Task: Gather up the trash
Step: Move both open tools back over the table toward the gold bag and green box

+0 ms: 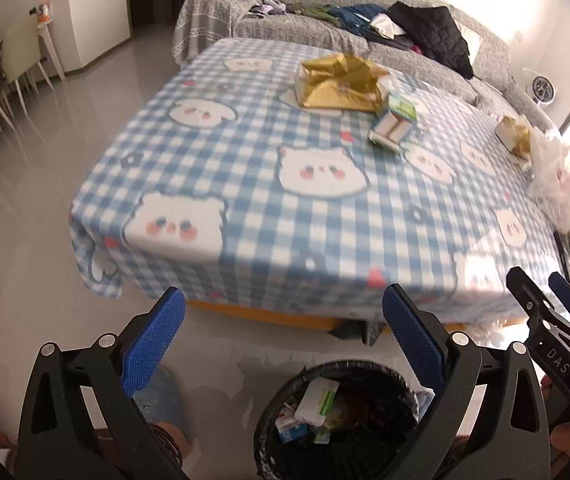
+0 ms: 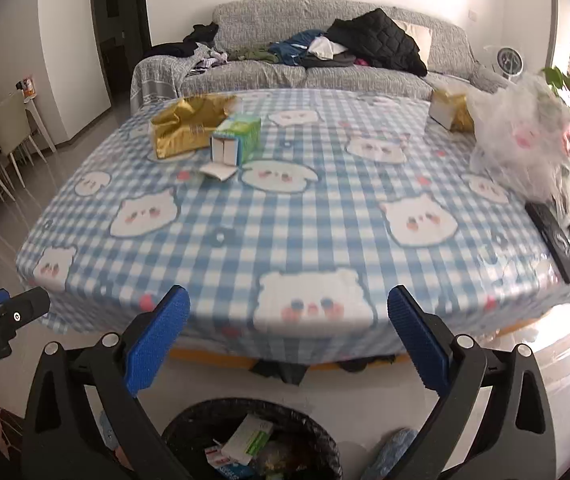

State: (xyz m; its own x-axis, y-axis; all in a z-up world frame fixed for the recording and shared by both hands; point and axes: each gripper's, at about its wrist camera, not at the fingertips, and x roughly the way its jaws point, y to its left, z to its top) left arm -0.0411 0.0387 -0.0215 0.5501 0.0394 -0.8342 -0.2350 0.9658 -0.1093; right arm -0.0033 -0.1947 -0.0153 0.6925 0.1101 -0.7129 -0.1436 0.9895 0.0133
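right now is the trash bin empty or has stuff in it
Not empty. The black-lined trash bin on the floor holds a white-and-green carton and other small packaging; how full, cannot tell.

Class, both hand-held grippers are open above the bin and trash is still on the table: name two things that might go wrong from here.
1. The green carton stands upright against the gold wrapper; a grab at either may topple or drag the other.
2. The remote lies at the table edge beside the clear plastic bag; pulling the bag might knock it off.
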